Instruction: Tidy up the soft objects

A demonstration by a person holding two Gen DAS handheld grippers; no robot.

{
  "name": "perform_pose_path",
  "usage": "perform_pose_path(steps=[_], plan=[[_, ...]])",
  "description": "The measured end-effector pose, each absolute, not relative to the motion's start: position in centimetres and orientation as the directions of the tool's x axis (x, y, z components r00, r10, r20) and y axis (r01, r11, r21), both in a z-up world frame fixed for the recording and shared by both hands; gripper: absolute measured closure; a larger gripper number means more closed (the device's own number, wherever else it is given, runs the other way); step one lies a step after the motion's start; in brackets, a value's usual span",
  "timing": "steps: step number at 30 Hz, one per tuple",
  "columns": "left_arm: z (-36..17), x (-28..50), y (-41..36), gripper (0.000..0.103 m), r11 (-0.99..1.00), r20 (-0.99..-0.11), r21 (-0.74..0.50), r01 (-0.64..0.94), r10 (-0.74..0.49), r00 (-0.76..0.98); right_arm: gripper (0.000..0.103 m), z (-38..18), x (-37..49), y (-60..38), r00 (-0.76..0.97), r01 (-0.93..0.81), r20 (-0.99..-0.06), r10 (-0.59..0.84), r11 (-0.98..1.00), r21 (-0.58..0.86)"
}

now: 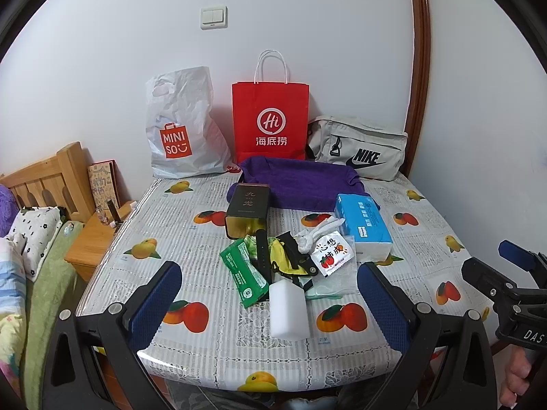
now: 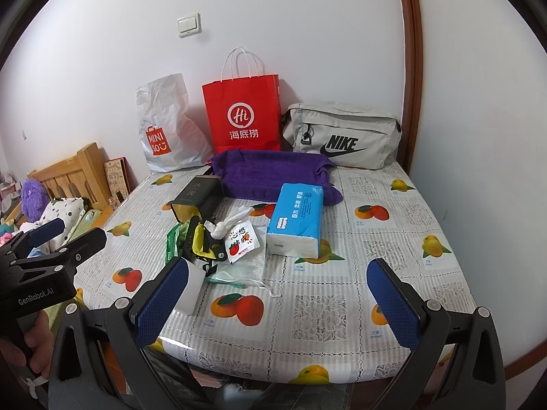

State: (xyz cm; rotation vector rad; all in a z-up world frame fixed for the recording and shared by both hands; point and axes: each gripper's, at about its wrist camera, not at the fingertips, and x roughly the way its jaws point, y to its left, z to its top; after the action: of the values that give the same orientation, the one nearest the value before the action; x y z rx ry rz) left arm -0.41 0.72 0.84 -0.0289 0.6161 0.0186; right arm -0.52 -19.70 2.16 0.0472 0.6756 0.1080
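We see a worktop (image 1: 212,307) under a fruit-print cover. Along its far edge stand a white MINISO bag (image 1: 181,126), a red paper bag (image 1: 270,119) and a grey Nike bag (image 1: 359,148). Beyond its left edge sit a wooden nightstand (image 1: 92,246) and a wooden headboard (image 1: 48,181). A light switch (image 1: 213,17) is on the wall.

Glossy plastic tablecloth (image 1: 212,249); fuzzy purple towel (image 1: 301,184); matt red paper bag (image 1: 270,119); wooden headboard (image 1: 51,177).

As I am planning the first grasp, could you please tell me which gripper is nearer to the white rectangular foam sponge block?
Left. The left gripper frames the white rectangular foam sponge block; the right gripper sits to its right.
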Motion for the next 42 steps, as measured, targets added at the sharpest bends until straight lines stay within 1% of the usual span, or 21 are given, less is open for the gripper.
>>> perform_pose_path(steps=[27, 37, 40, 42], plan=[[0.9, -0.5, 0.6, 0.0, 0.999, -0.579, -0.019, -0.026, 0.011, 0.816, 0.0, 2.2, -0.8, -19.5, 0.777, -0.091, -0.619, 0.119, 0.993, 0.076], [0.5, -0.5, 0.9, 0.0, 0.999, -0.581, -0.025, -0.029, 0.009, 0.814, 0.0, 2.3, -0.6, -19.6, 0.778, -0.106, -0.612, 0.141, 0.99, 0.093], [-0.3, 0.0, 1.3, 0.0, 0.999, -0.597, -0.027, -0.03, 0.007, 0.802, 0.0, 2.0, -0.2, -19.7, 0.779, -0.102, -0.611, 0.141, 0.99, 0.099], [-1.2, 0.6, 1.6, 0.0, 0.999, -0.621, -0.031, -0.032, 0.006, 0.784, 0.0, 1.2, 0.4, -19.7, 0.763, -0.106, -0.63, 0.145, 0.989, 0.1]])
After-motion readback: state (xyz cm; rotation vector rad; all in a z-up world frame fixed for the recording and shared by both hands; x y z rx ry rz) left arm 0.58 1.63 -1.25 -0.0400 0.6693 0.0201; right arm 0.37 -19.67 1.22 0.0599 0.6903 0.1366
